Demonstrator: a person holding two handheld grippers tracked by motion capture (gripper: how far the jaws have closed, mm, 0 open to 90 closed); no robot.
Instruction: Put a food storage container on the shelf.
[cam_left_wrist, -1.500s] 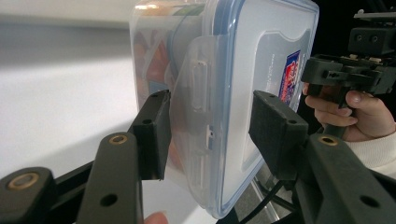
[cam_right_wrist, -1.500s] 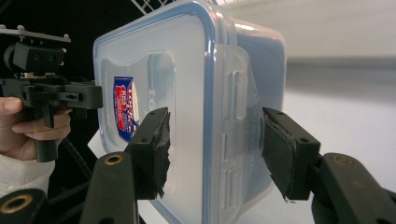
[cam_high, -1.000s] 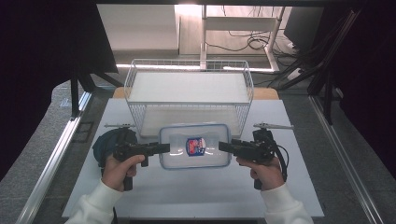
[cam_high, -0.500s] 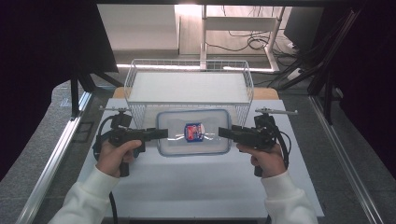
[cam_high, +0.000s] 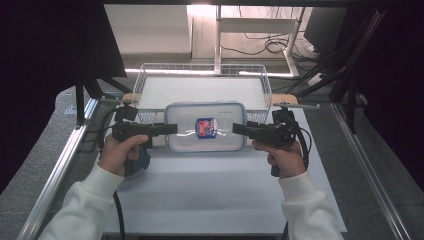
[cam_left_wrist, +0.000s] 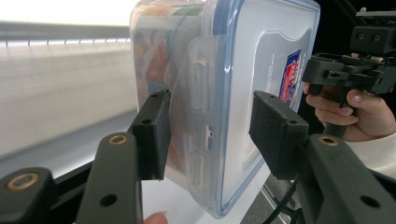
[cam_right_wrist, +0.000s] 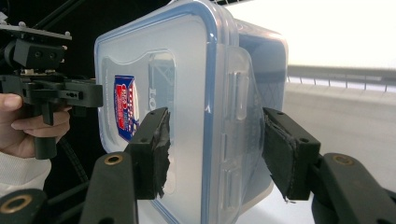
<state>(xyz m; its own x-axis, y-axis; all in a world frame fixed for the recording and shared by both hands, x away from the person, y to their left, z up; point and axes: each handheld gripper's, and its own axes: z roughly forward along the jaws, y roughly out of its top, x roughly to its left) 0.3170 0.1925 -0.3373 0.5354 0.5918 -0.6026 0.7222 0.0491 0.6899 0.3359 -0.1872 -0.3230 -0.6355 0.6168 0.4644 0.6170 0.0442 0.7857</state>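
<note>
A clear plastic food container (cam_high: 205, 115) with a blue-rimmed lid and a red and blue label hangs above the white mat, held level between both hands. My left gripper (cam_high: 172, 129) is shut on its left end, one pad under the base and one on the lid (cam_left_wrist: 210, 112). My right gripper (cam_high: 237, 129) clamps the right end the same way (cam_right_wrist: 215, 126). In the left gripper view the container (cam_left_wrist: 233, 60) shows its side latch, with colourful contents inside. The container (cam_right_wrist: 187, 70) in the right gripper view shows its other latch.
A white wire basket (cam_high: 202, 67) stands just behind the container at the far end of the mat (cam_high: 210, 195). A dark teal round object (cam_high: 143, 161) lies under my left hand. Metal rails (cam_high: 60, 165) run along both table sides.
Both grippers have lifted the container off the mat and carried it away from me, toward the wire basket. Their hold on it looks the same.
</note>
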